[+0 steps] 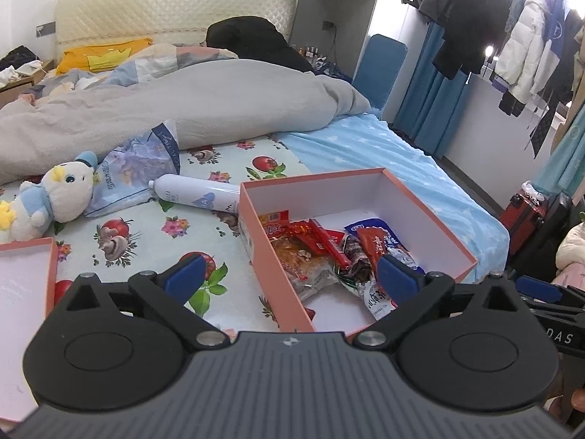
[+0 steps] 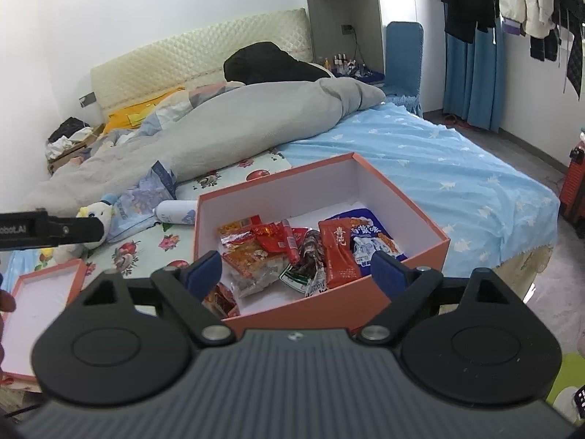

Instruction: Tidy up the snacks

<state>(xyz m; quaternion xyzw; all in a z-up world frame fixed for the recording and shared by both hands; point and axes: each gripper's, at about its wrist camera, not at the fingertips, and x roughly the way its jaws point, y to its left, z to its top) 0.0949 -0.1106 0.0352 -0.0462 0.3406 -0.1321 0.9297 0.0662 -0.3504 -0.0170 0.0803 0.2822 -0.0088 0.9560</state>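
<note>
Both grippers empty, snacks in box.

Left gripper [image 1: 289,274] and right gripper [image 2: 298,270] hover with jaws spread wide, nothing between them, just above the near rim of the orange box [image 2: 365,301]. Snack packets [image 2: 292,252] lie loose inside it. Packing looks done; next likely needs the lid [image 1: 29,274], left of the box, grasped by its edge.

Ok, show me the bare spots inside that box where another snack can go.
Inside the orange cardboard box, the white floor is bare along the far wall, behind the blue-and-white snack bag. A smaller bare patch sits at the near wall, below the clear cracker packet. The middle is crowded: the red sachet and other wrappers overlap.
</note>
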